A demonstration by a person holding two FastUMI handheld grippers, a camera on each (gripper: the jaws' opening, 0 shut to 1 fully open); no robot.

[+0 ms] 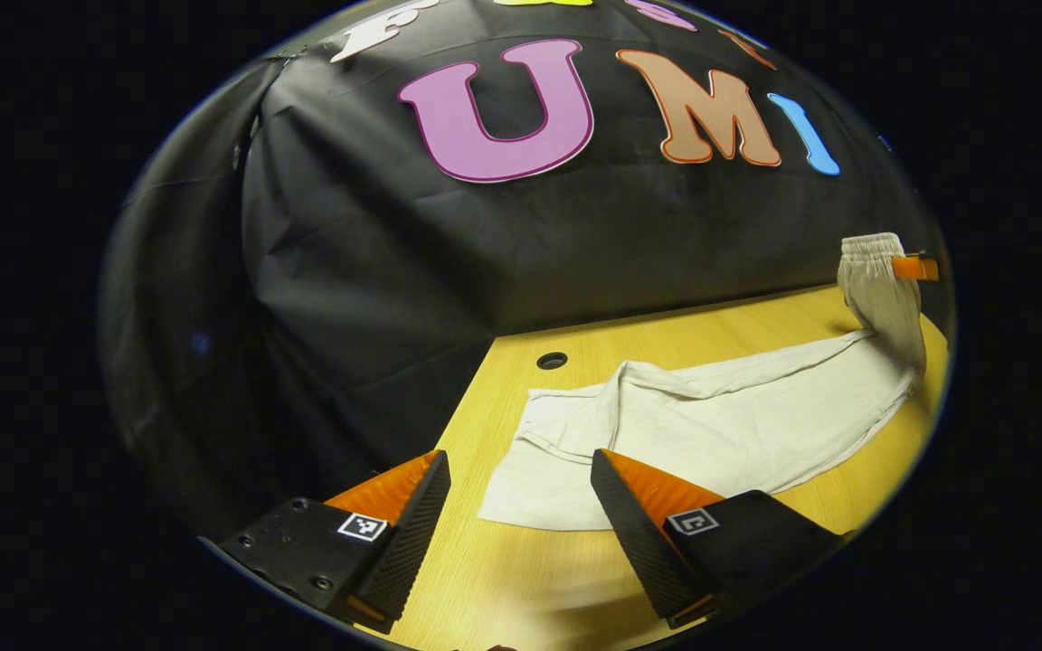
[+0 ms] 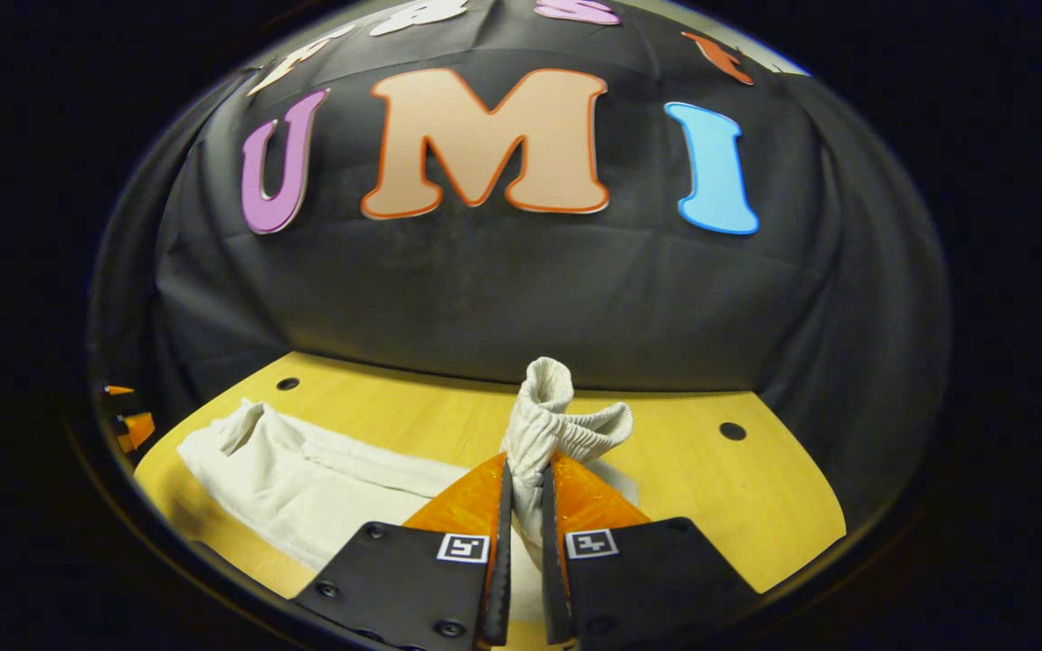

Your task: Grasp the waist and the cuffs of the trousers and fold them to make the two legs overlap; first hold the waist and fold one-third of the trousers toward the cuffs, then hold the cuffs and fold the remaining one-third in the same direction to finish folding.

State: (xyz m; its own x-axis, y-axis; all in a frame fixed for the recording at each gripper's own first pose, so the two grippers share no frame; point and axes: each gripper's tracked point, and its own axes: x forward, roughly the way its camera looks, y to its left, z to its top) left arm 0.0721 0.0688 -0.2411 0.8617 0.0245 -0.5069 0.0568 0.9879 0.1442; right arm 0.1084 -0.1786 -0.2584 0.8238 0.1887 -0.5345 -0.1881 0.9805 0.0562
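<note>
Right now I have the right tongs (image 2: 523, 506) clamped on the gathered elastic waist (image 2: 546, 425) of the pale cream cotton trousers (image 1: 711, 425), both fingers pressing the bunched cloth at lower centre of the right gripper view. In the left gripper view that same waist hangs lifted at the far right edge, pinched by the other tongs. My left tongs (image 1: 516, 515) stand wide apart at the bottom of the frame, holding nothing, poised above the near end of the garment.

I judge this to be the first step: bringing the two legs to overlap. The legs do not yet look squarely stacked; a ridge of loose cloth runs along the upper side. Next I need the left tongs to come down and close on the cuff end, so both ends can be carried across together.

The trousers lie on the yellow wooden table (image 1: 521, 579), long axis running from lower centre to the right edge of the left gripper view, waist to the right.
</note>
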